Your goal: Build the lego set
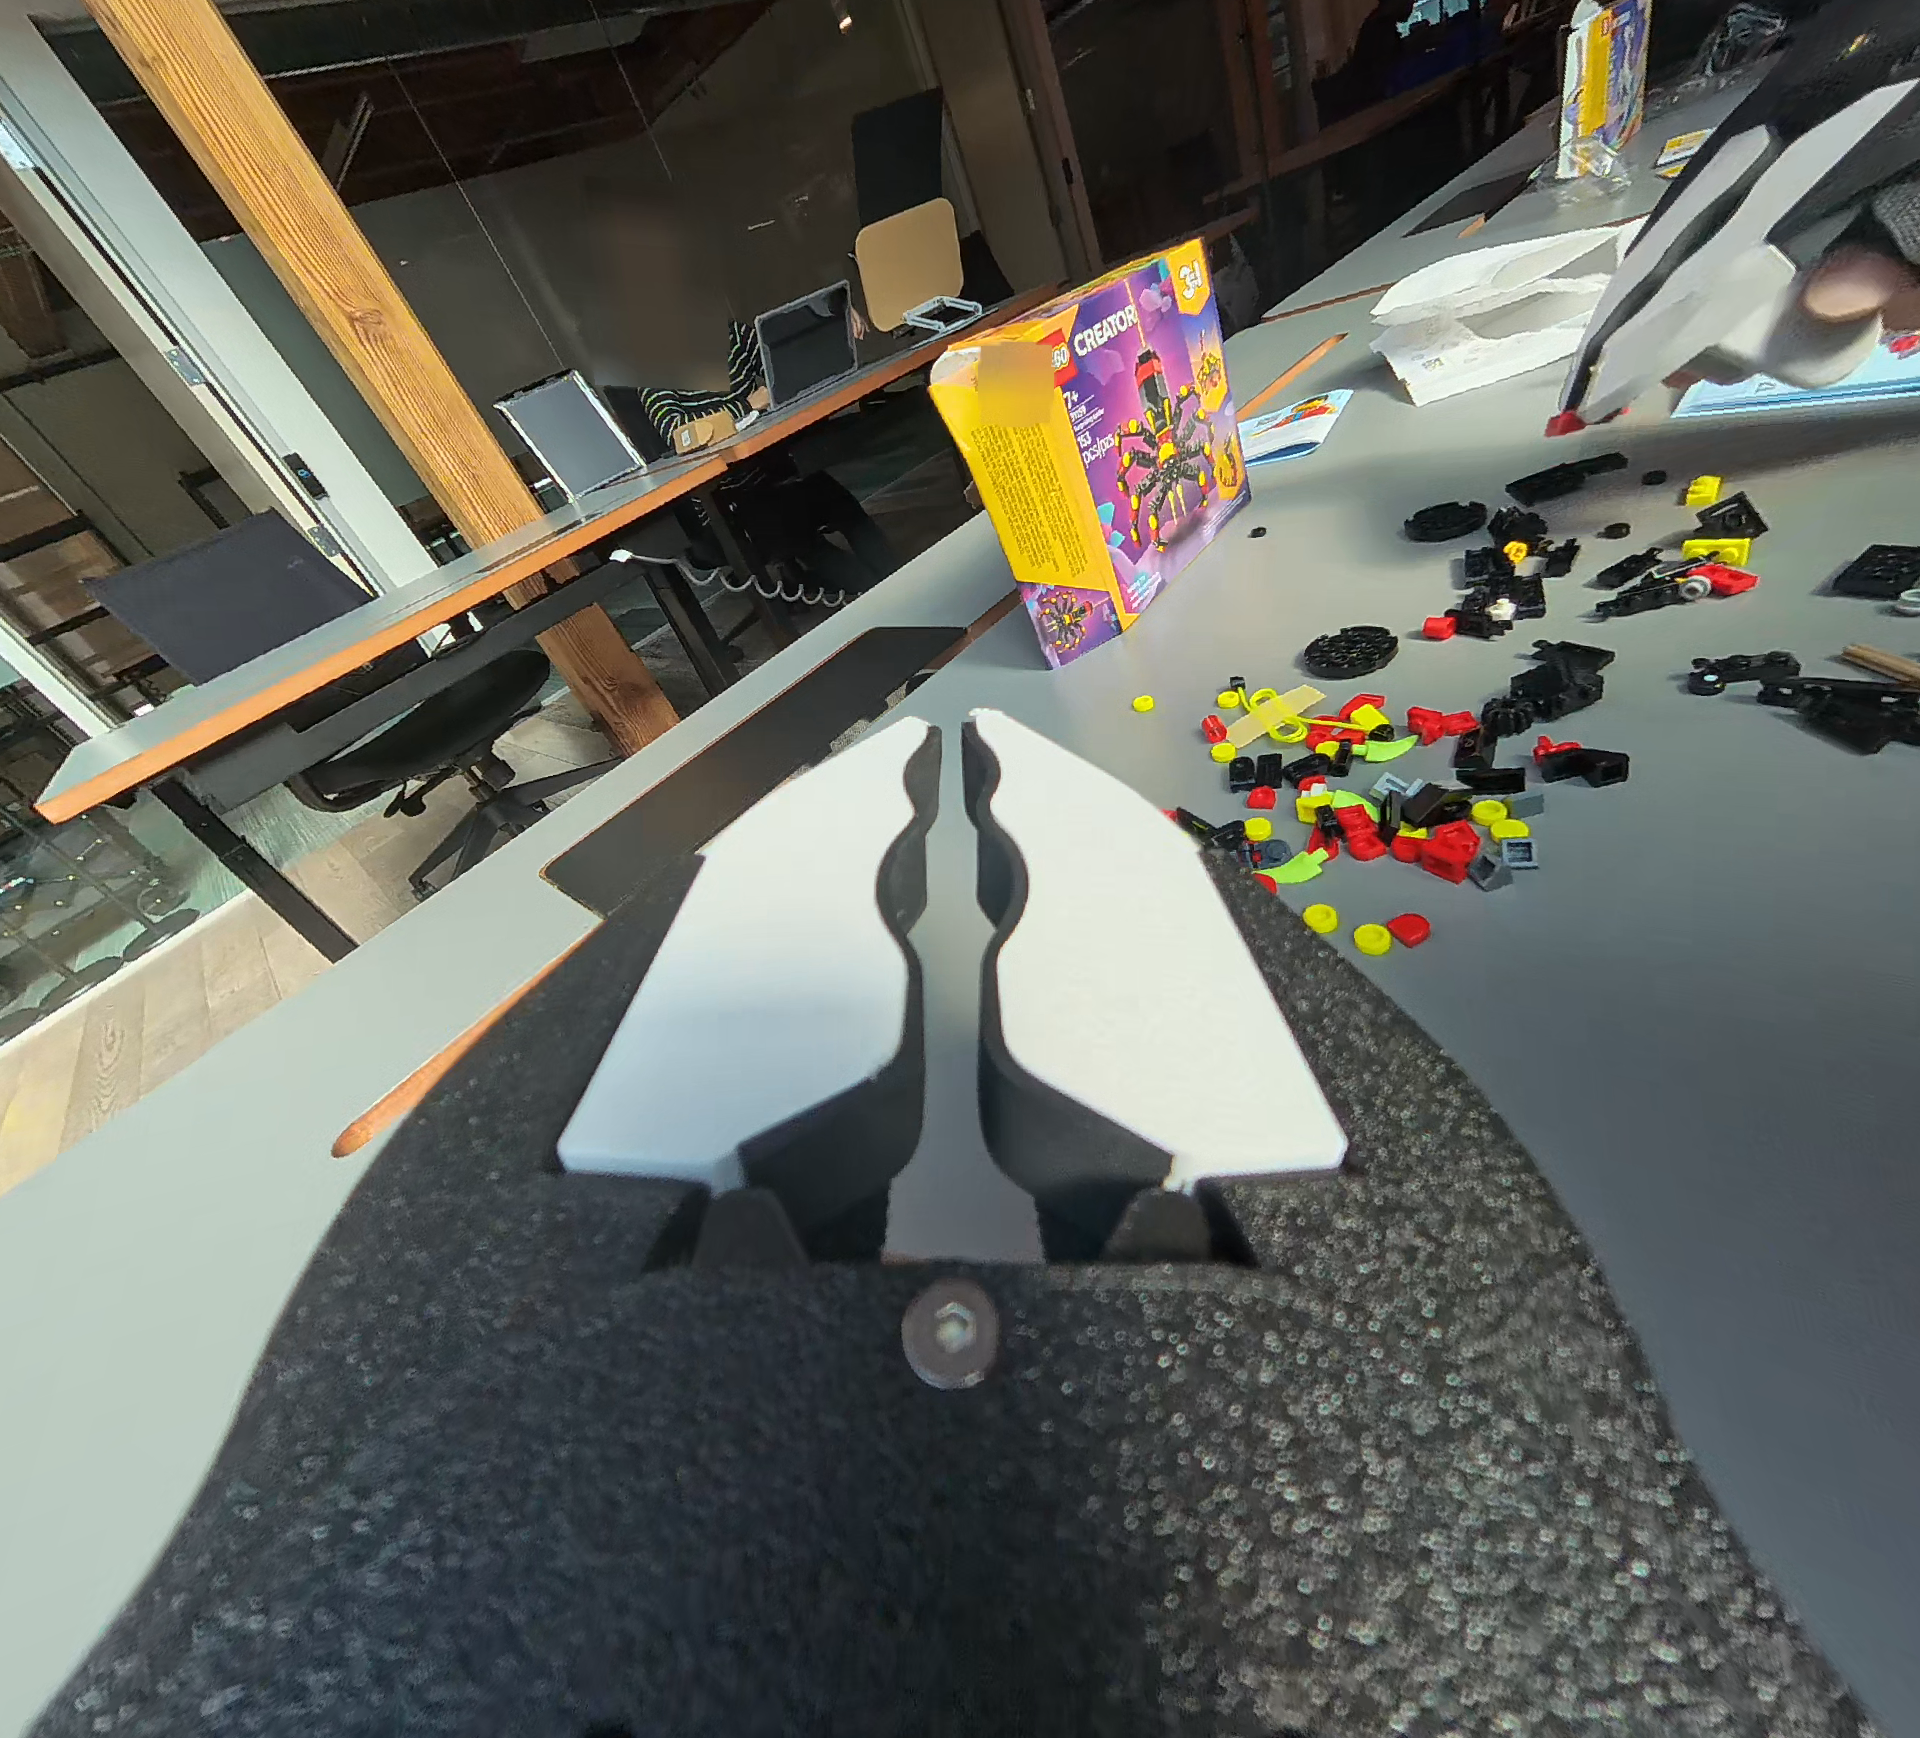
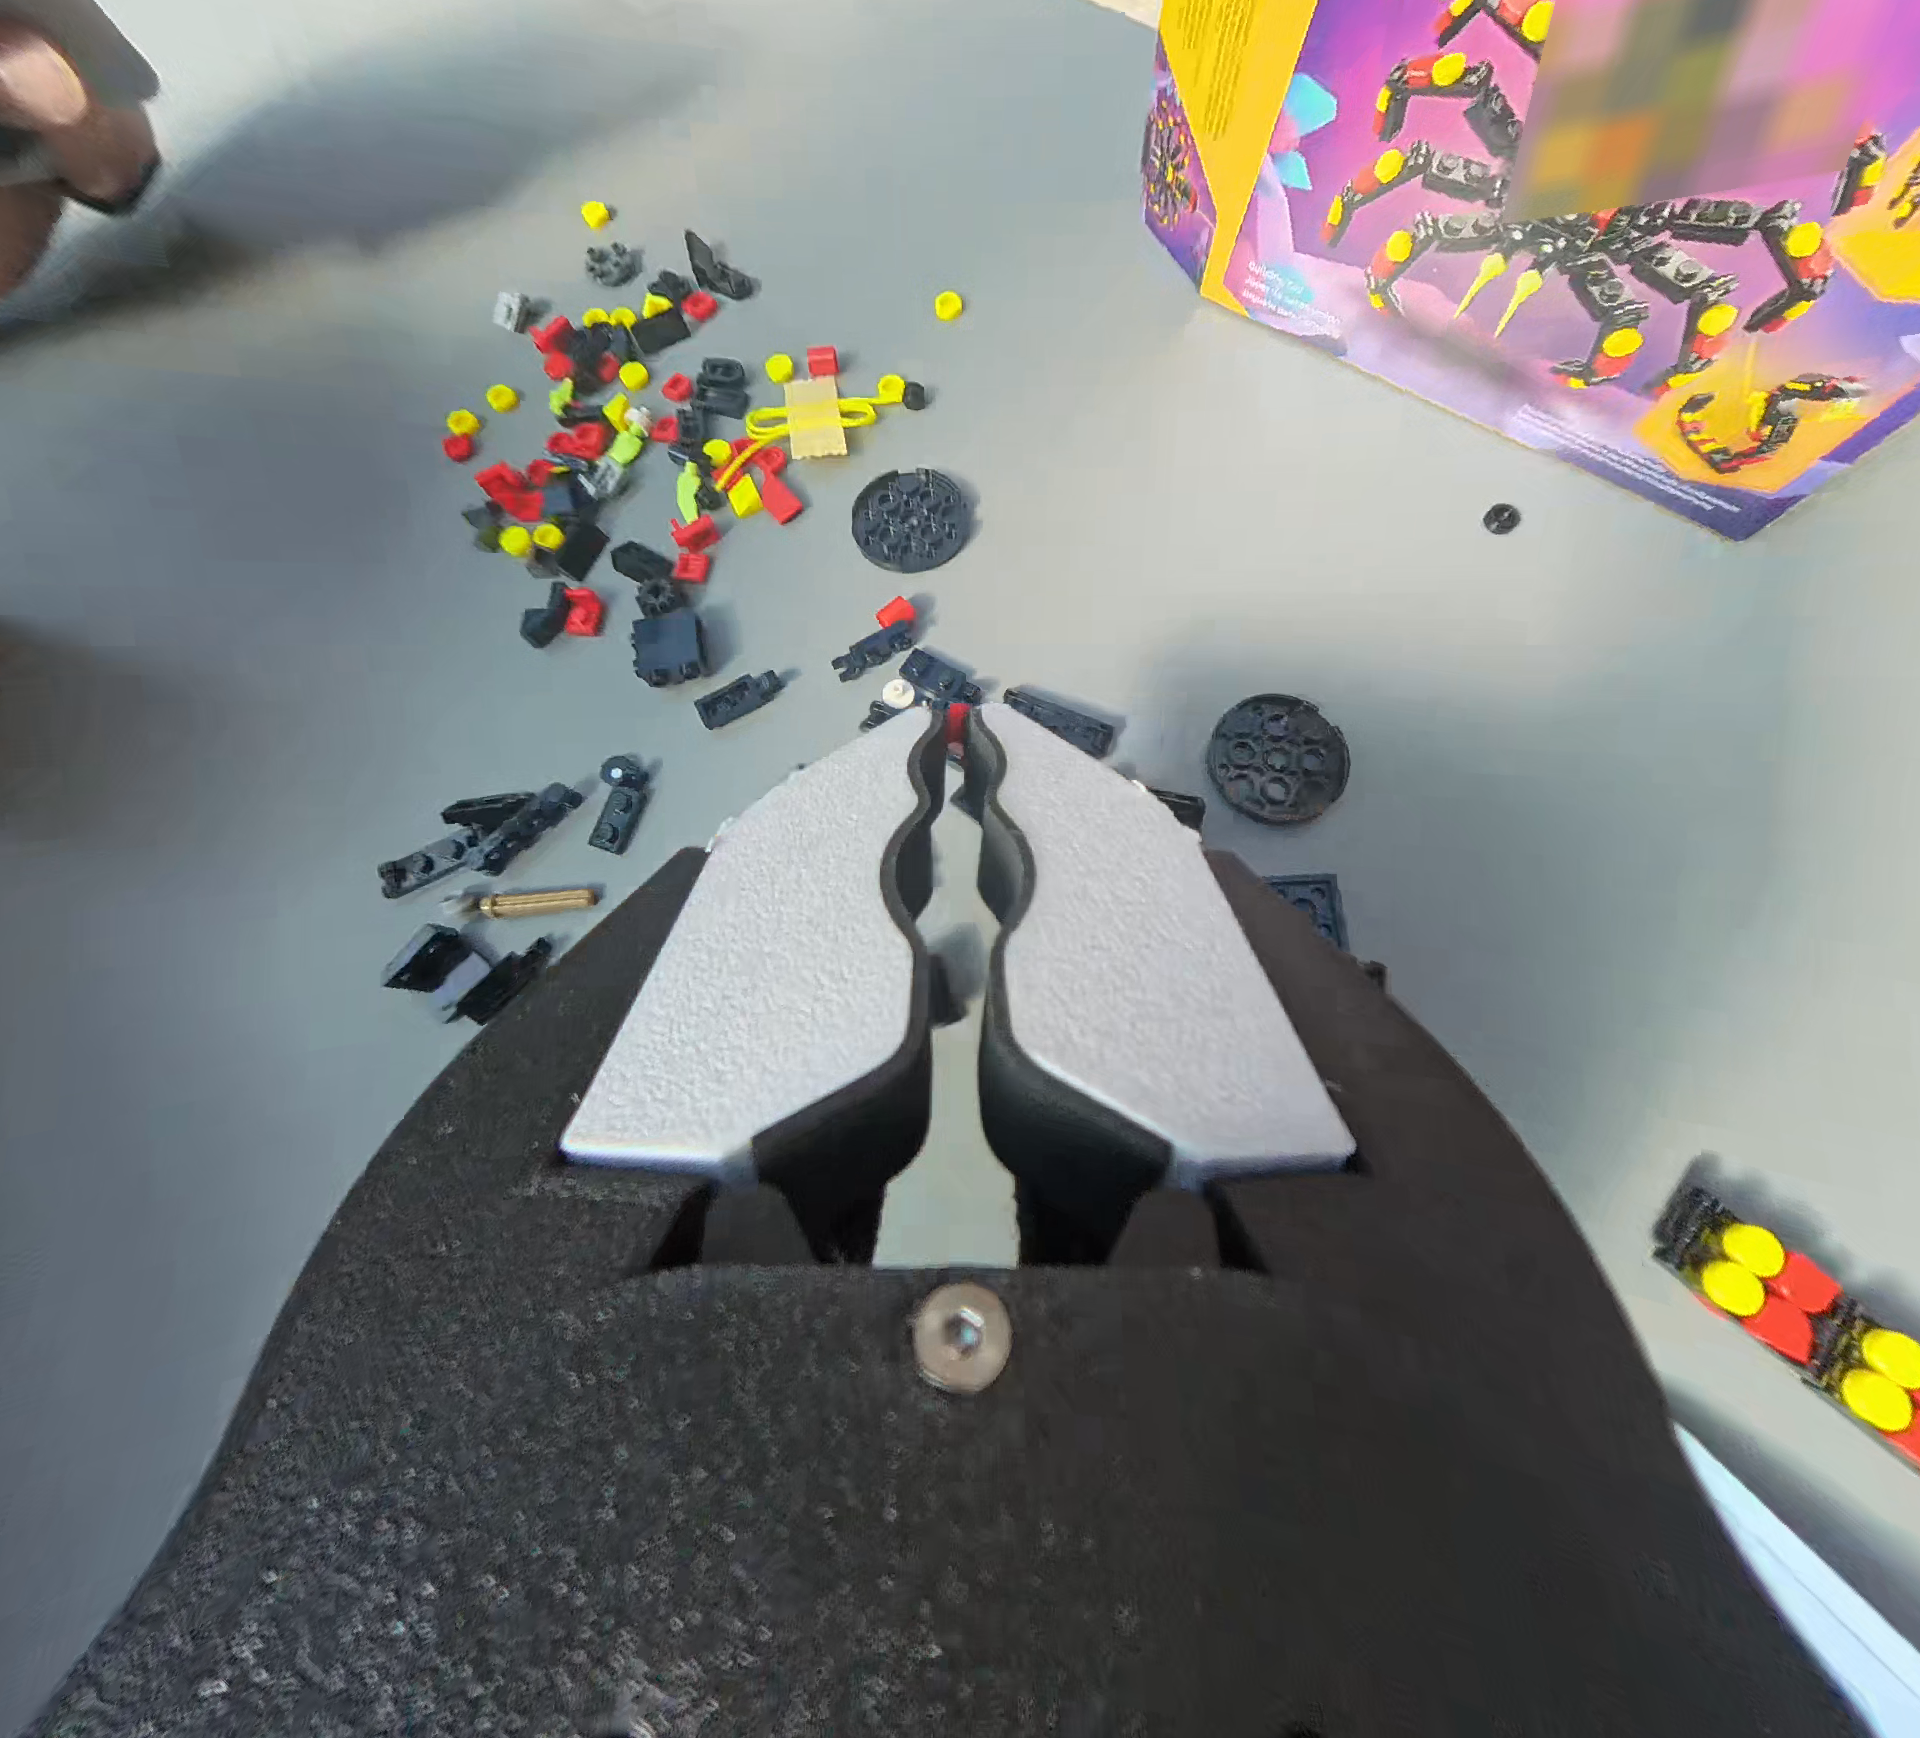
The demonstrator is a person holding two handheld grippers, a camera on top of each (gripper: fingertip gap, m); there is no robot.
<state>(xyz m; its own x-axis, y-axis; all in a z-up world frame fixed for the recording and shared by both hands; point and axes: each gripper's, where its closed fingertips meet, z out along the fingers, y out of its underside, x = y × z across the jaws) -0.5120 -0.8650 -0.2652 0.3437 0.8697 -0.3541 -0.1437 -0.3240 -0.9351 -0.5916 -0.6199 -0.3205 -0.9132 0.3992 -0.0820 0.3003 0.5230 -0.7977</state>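
Loose red, yellow, black and lime Lego pieces point(image 1: 1371, 795) lie in a pile on the grey table point(image 1: 1610, 1117); the pile also shows in the right wrist view point(image 2: 613, 441). My left gripper point(image 1: 951, 732) is shut and empty, held above the table to the left of the pile. My right gripper point(image 2: 956, 732) is shut on a small red piece point(image 2: 954, 724), low over scattered black pieces. In the left wrist view the right gripper point(image 1: 1579, 419) is at the far right with the red piece point(image 1: 1564, 424) at its tips.
The purple and yellow set box point(image 1: 1101, 452) stands behind the pile, also in the right wrist view point(image 2: 1558, 182). Two black round plates point(image 2: 912, 517) point(image 2: 1276, 758) lie near my right gripper. A built red-yellow-black strip point(image 2: 1808, 1314) lies at right. White paper point(image 1: 1486, 317) and a booklet point(image 1: 1299, 426) lie farther back. The gap from one gripper's tips to the other's is roughly 25 centimeters.
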